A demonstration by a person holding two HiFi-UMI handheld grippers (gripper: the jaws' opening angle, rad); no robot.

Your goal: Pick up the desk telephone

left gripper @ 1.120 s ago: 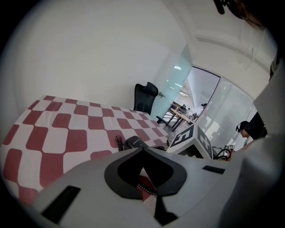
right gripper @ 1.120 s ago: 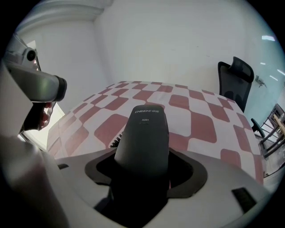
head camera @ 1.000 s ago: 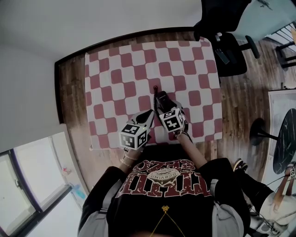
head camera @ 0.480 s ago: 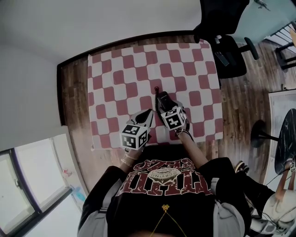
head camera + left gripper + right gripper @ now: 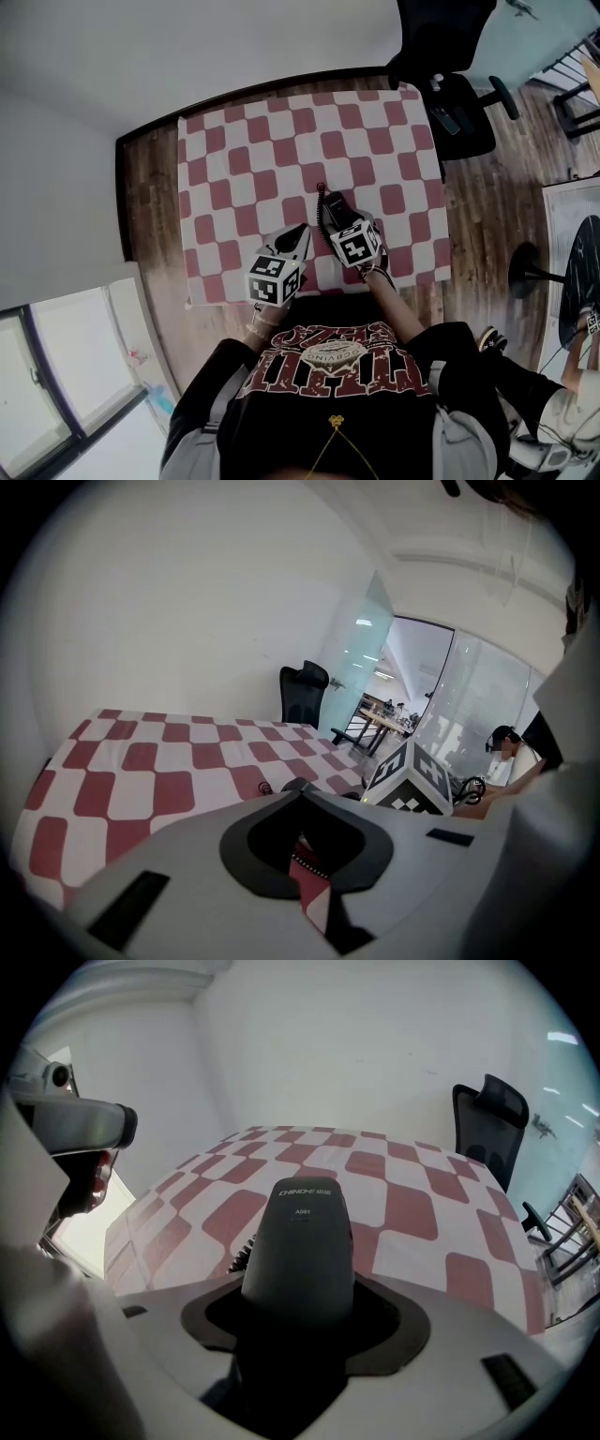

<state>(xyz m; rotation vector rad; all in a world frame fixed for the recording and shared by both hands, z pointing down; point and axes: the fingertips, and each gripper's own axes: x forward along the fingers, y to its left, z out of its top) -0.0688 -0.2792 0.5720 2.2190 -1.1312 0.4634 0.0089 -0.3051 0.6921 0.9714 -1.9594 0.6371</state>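
Over checked cloth point(image 5: 244, 159), right gripper point(image 5: 330, 212) clamps the telephone point(image 5: 300, 1241), lower end hidden; left gripper point(image 5: 302, 797) closed.

Between the pale grey fingers point(image 5: 469, 1387) of the right gripper point(image 5: 298, 1290) shows a dark grey handset point(image 5: 300, 1237) with white lettering, beyond them a red-and-white chequered tablecloth point(image 5: 412, 1199) and a black chair point(image 5: 487, 1124), behind them a black-and-white marker cube point(image 5: 354, 246).

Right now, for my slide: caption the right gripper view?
Right gripper shut on the dark phone, checkered table beyond.
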